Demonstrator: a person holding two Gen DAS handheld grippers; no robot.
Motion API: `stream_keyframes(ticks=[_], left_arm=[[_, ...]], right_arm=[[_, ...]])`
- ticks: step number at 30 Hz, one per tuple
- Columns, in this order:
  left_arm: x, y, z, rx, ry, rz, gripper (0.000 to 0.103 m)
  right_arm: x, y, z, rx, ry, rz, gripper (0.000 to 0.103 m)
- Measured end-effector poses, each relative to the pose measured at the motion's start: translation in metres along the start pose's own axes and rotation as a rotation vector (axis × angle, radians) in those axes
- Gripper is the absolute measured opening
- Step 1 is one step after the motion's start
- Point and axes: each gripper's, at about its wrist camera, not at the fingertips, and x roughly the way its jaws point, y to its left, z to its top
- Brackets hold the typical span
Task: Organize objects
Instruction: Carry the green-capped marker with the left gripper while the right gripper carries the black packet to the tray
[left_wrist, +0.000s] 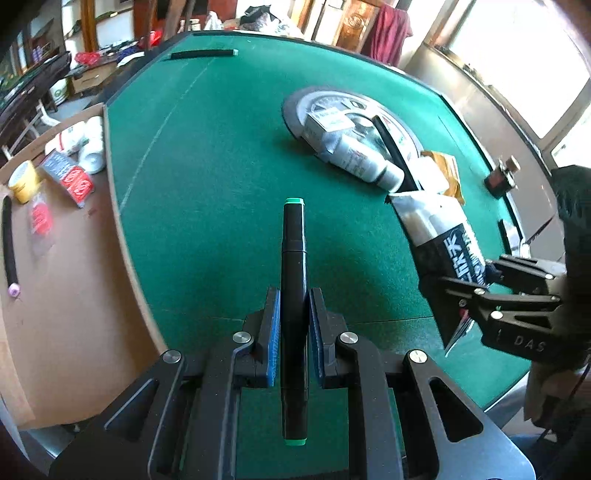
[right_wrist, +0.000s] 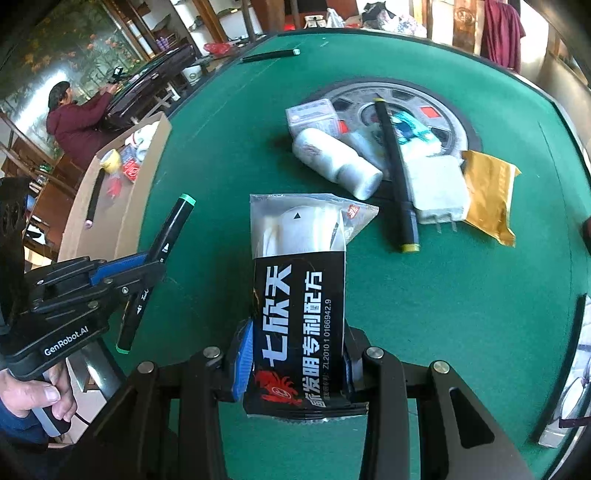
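Off to my left, past the edge of the green desk (left_wrist: 207, 155), sits the open cardboard box (left_wrist: 74, 288) that already holds a yellow tape roll (left_wrist: 23, 181), a red-and-black packet and a dark tube — I judge it the place both held things are bound for. Its opening lies left of both grippers, and my left hand is plainly the nearer one. My right gripper (right_wrist: 295, 365) pinches the black-and-clear sachet (right_wrist: 299, 295) across its printed lower end, the long axis running straight ahead from the jaws, clear end forward. My left gripper (left_wrist: 293, 321) is pressed tight on the green-capped marker (left_wrist: 293, 295), gripped near its middle, the barrel pointing forward along the fingers. Both things appear lifted off the felt. Near the desk's middle, a pile remains — a white bottle (right_wrist: 336, 162), a yellow-capped marker (right_wrist: 397, 177), a gold pouch (right_wrist: 487, 188).
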Motion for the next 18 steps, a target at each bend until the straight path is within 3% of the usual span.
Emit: stream_keyframes(ticks=[18], left_arm=[[-0.065, 0.077, -0.009, -0.146, -0.108, 0.040, 0.014]], right_arm=[[0.007, 0.086, 0.032, -0.122, -0.023, 0.097, 0.037]])
